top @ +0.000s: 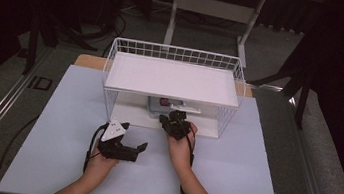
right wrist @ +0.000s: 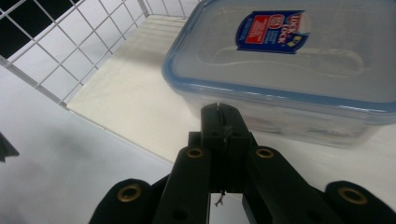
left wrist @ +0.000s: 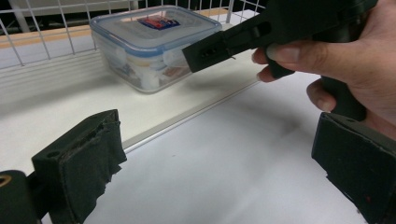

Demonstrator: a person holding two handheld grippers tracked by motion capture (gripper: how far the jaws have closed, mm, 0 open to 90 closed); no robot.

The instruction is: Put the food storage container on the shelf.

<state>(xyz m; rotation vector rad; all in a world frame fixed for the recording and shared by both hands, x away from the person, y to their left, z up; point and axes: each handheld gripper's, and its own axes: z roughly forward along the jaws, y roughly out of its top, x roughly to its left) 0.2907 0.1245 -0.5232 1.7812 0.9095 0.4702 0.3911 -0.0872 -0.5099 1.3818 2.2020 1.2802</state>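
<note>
Your right gripper point(right wrist: 219, 116) is the nearer tool — its jaws are pressed together on nothing, tips just short of the clear lidded container point(right wrist: 299, 70) that sits straight ahead on the lower shelf of the white wire rack point(top: 114, 64), under the top shelf. The container's long side faces you. Your left gripper point(top: 133, 150) rests on the table point(top: 249, 188) with jaws spread — well back from the rack.

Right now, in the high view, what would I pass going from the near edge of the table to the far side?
Left gripper → right gripper → plastic container on the rack's lower shelf → back wire wall of the white rack.
</note>
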